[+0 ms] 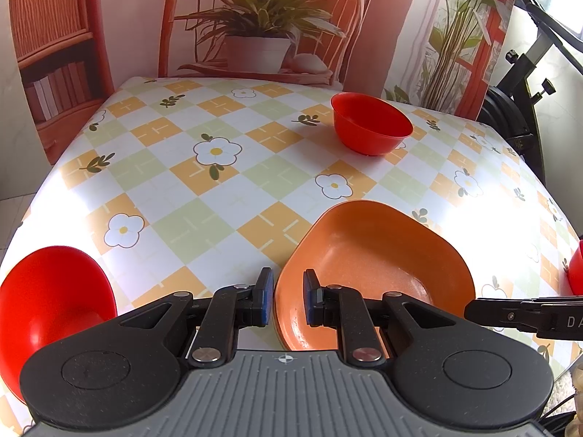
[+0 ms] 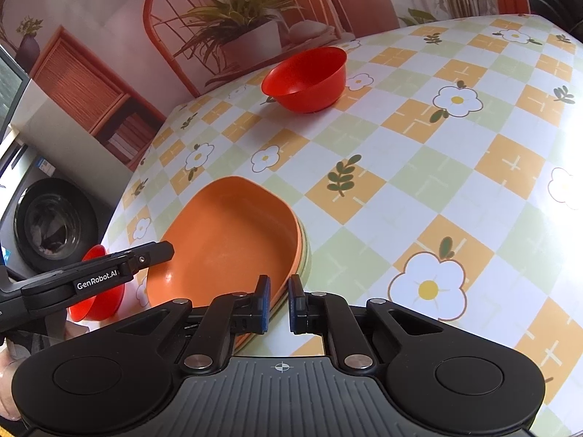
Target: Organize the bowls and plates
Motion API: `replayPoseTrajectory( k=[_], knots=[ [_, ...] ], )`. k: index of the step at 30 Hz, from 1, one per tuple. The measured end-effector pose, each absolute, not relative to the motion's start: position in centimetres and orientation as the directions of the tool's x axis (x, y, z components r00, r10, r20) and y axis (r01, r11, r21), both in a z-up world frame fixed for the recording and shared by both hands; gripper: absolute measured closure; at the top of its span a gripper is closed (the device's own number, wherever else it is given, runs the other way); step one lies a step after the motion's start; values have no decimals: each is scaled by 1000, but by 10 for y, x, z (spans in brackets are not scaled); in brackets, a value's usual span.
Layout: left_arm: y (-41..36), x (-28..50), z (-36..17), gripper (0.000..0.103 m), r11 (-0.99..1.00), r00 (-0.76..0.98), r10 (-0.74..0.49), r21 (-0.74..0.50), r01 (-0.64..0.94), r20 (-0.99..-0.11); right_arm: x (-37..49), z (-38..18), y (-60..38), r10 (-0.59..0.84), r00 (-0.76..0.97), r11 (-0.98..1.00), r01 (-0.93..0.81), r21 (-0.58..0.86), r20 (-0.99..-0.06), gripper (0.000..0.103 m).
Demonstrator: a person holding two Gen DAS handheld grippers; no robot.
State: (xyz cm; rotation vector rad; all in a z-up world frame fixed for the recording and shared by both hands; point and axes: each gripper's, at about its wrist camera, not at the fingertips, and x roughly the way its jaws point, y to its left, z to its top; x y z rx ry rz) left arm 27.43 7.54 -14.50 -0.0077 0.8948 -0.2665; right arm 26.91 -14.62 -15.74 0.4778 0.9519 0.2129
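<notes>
A stack of plates with an orange plate (image 1: 375,273) on top lies near the table's front edge; greenish rims show under the orange plate (image 2: 226,247). My left gripper (image 1: 288,298) is shut on the stack's left rim, one pad outside and one inside. My right gripper (image 2: 280,306) is shut on the stack's right rim. One red bowl (image 1: 371,123) stands upright far back on the table, also in the right wrist view (image 2: 306,78). A second red bowl (image 1: 51,302) sits close at the left, partly hidden under the left gripper (image 2: 109,273).
The table has a checked flower cloth (image 1: 218,189) and drops off at its left and right edges. Something red (image 1: 575,269) peeks in at the right edge. A printed backdrop (image 1: 255,18) stands behind. A washing machine (image 2: 51,225) sits beyond the table's left side.
</notes>
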Motion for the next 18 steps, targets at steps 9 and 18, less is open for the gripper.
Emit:
replayPoseTrajectory(
  k=[9,18],
  knots=[
    [79,272,-134,84,970,607,-228,-122,212,-761,266,-142,-145,385,624,875,-14,483,-680,89],
    [101,269,-107,84,963,613,-259,-146,229,-747,271,-126,-138,338,665,904,-32,426,-666,89]
  ],
)
